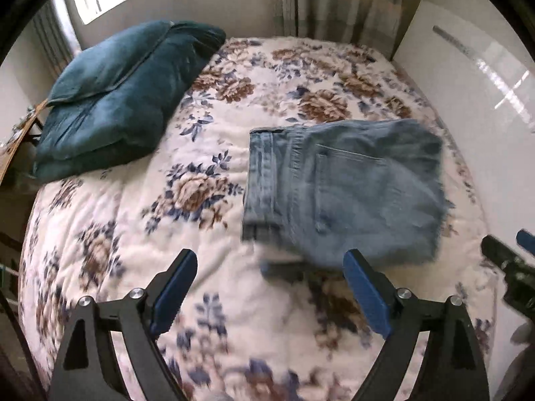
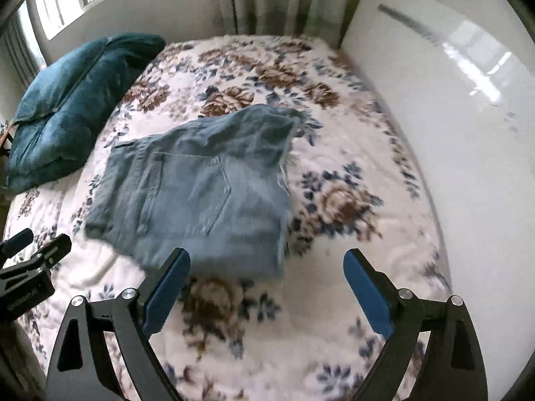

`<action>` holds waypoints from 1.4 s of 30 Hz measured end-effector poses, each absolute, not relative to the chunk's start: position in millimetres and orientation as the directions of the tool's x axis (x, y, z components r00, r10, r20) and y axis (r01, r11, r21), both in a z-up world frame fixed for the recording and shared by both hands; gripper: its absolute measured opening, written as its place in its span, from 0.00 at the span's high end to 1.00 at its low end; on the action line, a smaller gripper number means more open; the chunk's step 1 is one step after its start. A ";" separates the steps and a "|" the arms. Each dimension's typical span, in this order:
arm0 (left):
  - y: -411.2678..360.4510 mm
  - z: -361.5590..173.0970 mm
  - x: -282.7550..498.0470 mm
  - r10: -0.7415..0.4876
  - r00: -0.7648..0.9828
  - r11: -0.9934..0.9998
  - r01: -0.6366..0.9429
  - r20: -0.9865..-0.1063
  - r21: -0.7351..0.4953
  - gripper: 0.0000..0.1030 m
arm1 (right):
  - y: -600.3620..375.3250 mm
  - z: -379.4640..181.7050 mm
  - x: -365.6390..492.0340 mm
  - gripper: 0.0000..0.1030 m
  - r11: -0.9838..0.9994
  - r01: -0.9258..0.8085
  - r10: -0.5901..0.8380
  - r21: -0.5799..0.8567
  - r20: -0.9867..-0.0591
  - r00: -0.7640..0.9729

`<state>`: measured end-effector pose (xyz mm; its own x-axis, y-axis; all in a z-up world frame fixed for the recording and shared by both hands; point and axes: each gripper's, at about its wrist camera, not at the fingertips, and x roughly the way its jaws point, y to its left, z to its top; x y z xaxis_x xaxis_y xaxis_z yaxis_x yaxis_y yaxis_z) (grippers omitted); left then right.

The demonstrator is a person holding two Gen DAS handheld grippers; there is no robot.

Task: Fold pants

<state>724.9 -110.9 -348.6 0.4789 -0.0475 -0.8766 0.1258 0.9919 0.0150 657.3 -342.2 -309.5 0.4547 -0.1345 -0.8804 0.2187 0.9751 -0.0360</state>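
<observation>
The light blue denim pants (image 1: pixel 347 190) lie folded in a compact rectangle on the floral bedspread, back pocket up, waistband to the left and frayed hems to the right. They also show in the right wrist view (image 2: pixel 200 193). My left gripper (image 1: pixel 269 260) is open and empty, hovering just in front of the pants' near edge. My right gripper (image 2: pixel 267 260) is open and empty, near the pants' front right corner. The right gripper shows at the left view's right edge (image 1: pixel 511 260); the left gripper shows at the right view's left edge (image 2: pixel 30 254).
The bed has a white floral bedspread (image 1: pixel 207 173). A dark teal pillow (image 1: pixel 117 100) lies at the back left. A glossy white panel (image 2: pixel 468 133) runs along the bed's right side. Curtains (image 1: pixel 341 0) and a window are behind the bed.
</observation>
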 end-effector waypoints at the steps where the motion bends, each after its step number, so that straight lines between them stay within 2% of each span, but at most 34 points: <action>1: -112.0 -337.9 712.2 -0.056 0.481 0.991 0.131 -0.875 0.009 0.13 | -339.6 -294.6 636.2 0.08 0.973 0.226 -0.144 -0.042 -0.875 0.461; 15: -102.8 -149.1 492.2 -0.083 0.648 0.992 0.128 -0.757 0.000 0.13 | -304.4 -84.3 409.1 0.08 0.984 0.169 -0.147 -0.049 -0.757 0.636; 25: -70.0 -54.4 346.3 -0.084 0.724 0.993 0.117 -0.685 0.003 0.13 | -272.2 41.3 233.6 0.08 0.986 0.166 -0.144 -0.033 -0.680 0.719; 34: -46.4 -11.4 261.5 -0.120 0.752 0.986 0.165 -0.648 0.008 0.13 | -232.1 102.5 110.5 0.08 0.983 0.184 -0.158 -0.029 -0.650 0.743; 37: -41.5 -6.8 243.1 -0.138 0.738 0.983 0.186 -0.661 0.002 0.13 | -223.1 117.0 81.5 0.08 0.983 0.185 -0.146 -0.006 -0.641 0.753; 42: -41.6 -0.5 231.6 -0.094 0.715 0.988 0.155 -0.693 0.026 0.13 | -224.7 132.0 63.8 0.08 0.984 0.179 -0.131 0.002 -0.670 0.730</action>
